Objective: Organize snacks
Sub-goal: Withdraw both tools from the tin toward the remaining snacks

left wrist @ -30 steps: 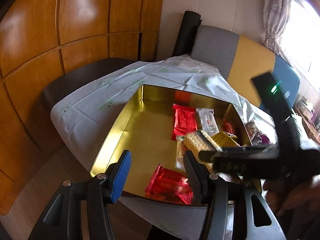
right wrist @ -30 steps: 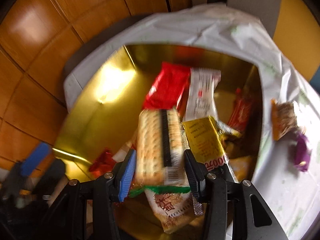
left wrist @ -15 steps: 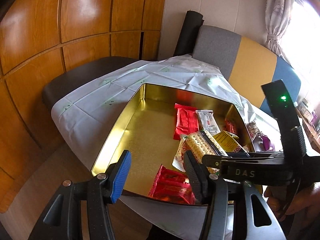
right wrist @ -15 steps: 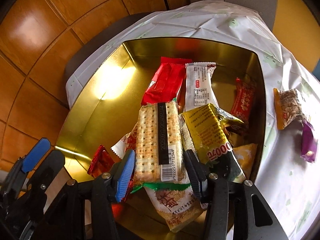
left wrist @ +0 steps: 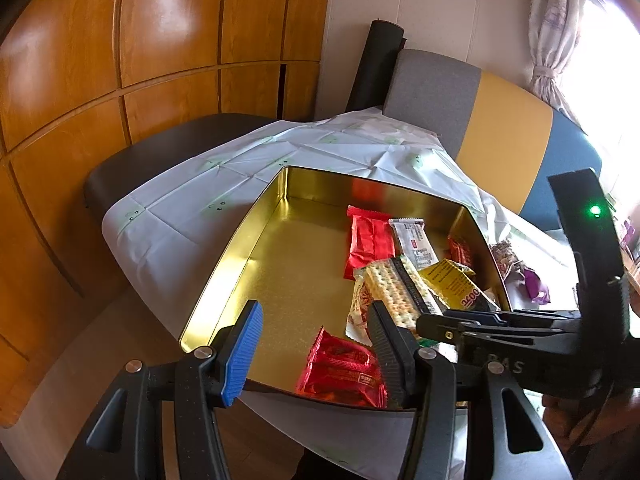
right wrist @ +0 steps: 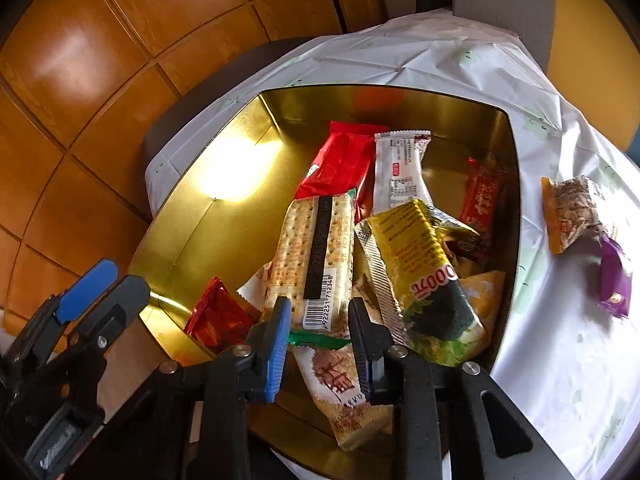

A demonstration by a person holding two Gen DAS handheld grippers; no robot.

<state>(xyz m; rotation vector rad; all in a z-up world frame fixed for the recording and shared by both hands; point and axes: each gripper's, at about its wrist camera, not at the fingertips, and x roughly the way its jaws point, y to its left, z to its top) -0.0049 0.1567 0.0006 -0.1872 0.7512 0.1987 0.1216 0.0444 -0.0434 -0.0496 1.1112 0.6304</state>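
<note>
Left wrist view first: the left gripper (left wrist: pixel 316 354) sits in the lower middle of the frame with its fingers spread wide and nothing between them, parked over the near edge of the gold tin (left wrist: pixel 256 240). A red foil packet (left wrist: pixel 344 372) lies just inside that edge. The right gripper (left wrist: pixel 448 326) pokes in from the right, over the cracker pack (left wrist: pixel 394 288).

Right wrist view: the right gripper (right wrist: pixel 318 334) has its fingers pulled close together and they look empty. The cracker pack (right wrist: pixel 316 252) lies in the tin just beyond the tips, on top of a pile with a yellow packet (right wrist: pixel 416 256) beside it. Two snacks are outside on the white-covered surface (right wrist: pixel 560 360) at right: a nut packet (right wrist: pixel 568 212) and a purple packet (right wrist: pixel 614 280).

Risk as I see it: that heap is loose and slanted, so a nudge from the near-closed tips could slide the crackers off. And the slick cloth could bunch under the two leftover packets.
</note>
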